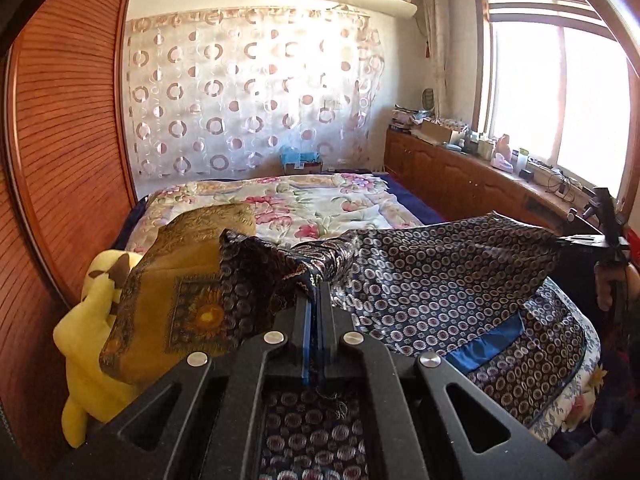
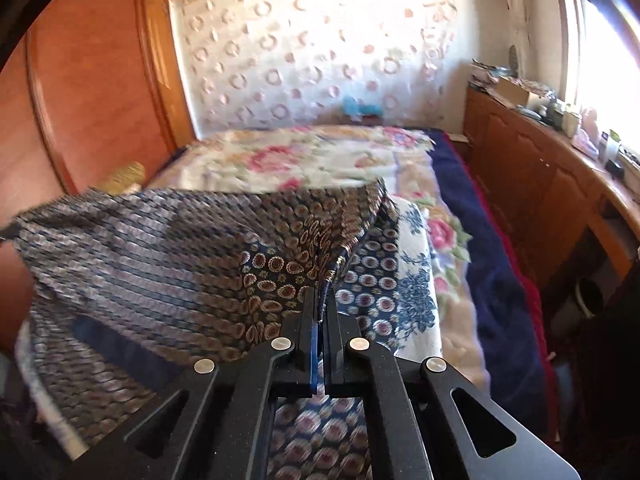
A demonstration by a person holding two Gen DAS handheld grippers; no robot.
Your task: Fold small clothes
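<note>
Both grippers are up over the bed, w/ a dark navy patterned garment strung between them. It's silky, covered in small circle motifs, w/ a blue band near its lower edge.

Left gripper: jaws pressed together, pinching one corner of the garment; the cloth bunches just past the tips and more of it hangs below the gripper body. Right gripper: jaws also squeezed together on a hemmed edge of the same garment, cloth trailing underneath. In the left view the right gripper shows at the far right, holding the other end, so the top edge runs nearly level between the two, slightly sagging. The lower part of the garment drapes down onto the near end of the bed, on a white cover w/ blue flowers.

Just left of the garment, a gold-brown scarf w/ a sunflower print lies draped over a yellow plush toy at the bed's left edge, beside the wooden wardrobe. The scarf's edge touches or overlaps the garment near the left gripper; can't tell which.

Beyond the garment, a floral quilt w/ pink blooms covers the bed. Right of the bed, a wooden cabinet runs under the window, w/ boxes & bottles on top. Right view is motion-blurred.
</note>
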